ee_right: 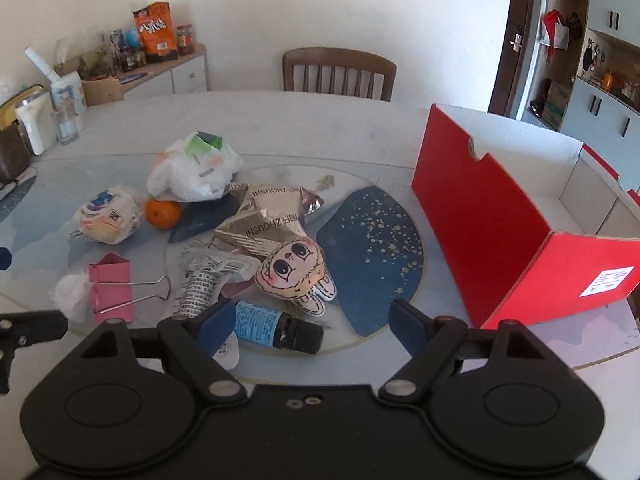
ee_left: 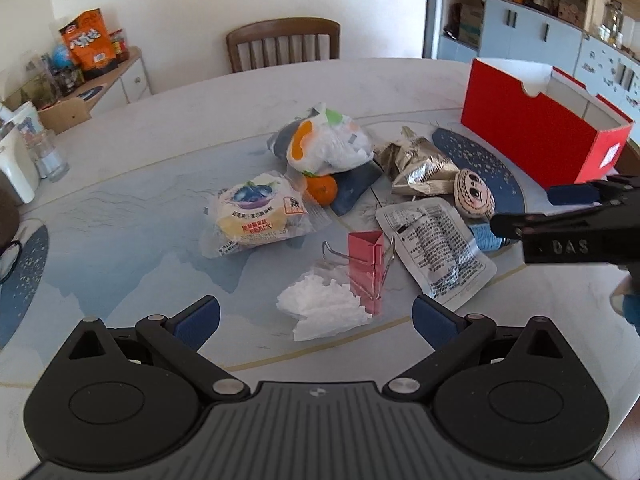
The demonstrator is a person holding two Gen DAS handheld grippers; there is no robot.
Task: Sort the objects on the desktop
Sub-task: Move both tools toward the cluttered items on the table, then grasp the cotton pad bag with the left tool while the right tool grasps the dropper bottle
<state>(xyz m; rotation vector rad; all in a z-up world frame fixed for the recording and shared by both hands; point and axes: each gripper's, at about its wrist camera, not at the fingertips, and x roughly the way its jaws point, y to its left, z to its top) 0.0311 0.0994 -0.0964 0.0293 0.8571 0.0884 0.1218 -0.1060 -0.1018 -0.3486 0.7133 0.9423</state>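
Observation:
Loose objects lie in a heap on the round table. My left gripper (ee_left: 316, 316) is open and empty just above a crumpled white tissue (ee_left: 320, 306) and a pink binder clip (ee_left: 366, 268). My right gripper (ee_right: 310, 324) is open and empty, straddling a small dark bottle with a blue label (ee_right: 276, 326), close in front of a small cartoon doll (ee_right: 294, 276). An open red box (ee_right: 512, 220) stands at the right; it also shows in the left wrist view (ee_left: 536, 136). The right gripper's side shows in the left wrist view (ee_left: 568, 216).
Also in the heap: a wrapped blueberry bun (ee_left: 256, 212), an orange (ee_right: 162, 213), a white plastic bag (ee_right: 196, 172), a silver foil packet (ee_right: 268, 216) and a white sachet (ee_left: 436, 248). A wooden chair (ee_right: 340, 72) stands behind the table. Cups and a dispenser (ee_right: 36, 124) stand far left.

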